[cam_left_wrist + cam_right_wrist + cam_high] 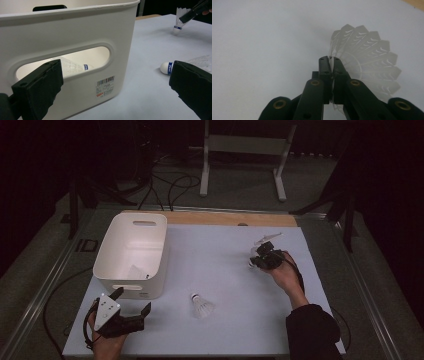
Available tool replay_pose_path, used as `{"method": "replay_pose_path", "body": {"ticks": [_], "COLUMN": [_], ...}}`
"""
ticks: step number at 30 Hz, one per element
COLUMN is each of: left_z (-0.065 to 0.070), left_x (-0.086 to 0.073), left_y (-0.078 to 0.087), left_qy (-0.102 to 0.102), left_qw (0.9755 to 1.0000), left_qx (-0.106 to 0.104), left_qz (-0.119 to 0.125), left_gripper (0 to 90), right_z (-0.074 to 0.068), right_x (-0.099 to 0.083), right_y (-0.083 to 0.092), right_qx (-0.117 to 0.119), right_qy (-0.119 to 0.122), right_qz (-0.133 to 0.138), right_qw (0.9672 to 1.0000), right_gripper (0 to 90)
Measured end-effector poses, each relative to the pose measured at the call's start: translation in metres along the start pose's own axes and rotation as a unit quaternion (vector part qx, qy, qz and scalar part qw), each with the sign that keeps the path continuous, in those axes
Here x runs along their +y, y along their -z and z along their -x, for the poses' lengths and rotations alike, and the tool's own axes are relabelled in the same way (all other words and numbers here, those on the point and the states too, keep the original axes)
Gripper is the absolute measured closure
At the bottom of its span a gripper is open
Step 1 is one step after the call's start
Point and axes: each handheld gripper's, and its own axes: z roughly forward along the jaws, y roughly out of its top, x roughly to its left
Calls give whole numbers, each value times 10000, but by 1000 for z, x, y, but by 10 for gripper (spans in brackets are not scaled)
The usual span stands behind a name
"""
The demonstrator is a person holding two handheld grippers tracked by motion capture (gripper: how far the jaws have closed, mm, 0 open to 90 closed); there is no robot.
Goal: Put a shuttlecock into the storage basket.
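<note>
A pale grey-white table (pixel 220 270) stood in a dim room, with dark floor, loose cables and the legs of a white metal frame (pixel 245 160) beyond its far edge, where a strip of bare wood ran along the tabletop. Toward the left of the table sat a white plastic bin (pixel 131 254) with slotted handles in its end walls and a barcode label on its near wall. In the left gripper view, through the near handle slot, a shuttlecock in the bin (pixel 75 67) could be made out, its blue band just visible. The left gripper (pixel 131 302), held in the person's left hand at the near left corner of the table, rested just in front of the bin with its jaws wide apart and nothing between them. A second shuttlecock (pixel 201 305) lay on its side on the bare table near the middle front, its white cork tip pointing toward the far side, well apart from both grippers. Toward the right of the table, the right gripper (pixel 256 256), held in the person's right hand (pixel 286 272), was clamped tight on the feathered skirt of a third shuttlecock (pixel 367 62). In the left gripper view this held shuttlecock hung cork-down just above the table surface, its feathers pinched between the black jaws.
</note>
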Motion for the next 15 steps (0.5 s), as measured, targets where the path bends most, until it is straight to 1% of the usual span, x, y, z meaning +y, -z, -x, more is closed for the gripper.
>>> {"method": "replay_pose_path", "body": {"ticks": [15], "left_z": [0], "left_x": [0], "left_y": [0], "left_qy": [3], "left_qw": [10000], "left_qx": [-2], "left_qz": [-4], "left_gripper": [0], "right_z": [-22], "right_x": [14], "right_y": [17], "right_qx": [-36], "right_qy": [354], "right_qz": [239], "right_qw": [9991], "right_gripper": [886]}}
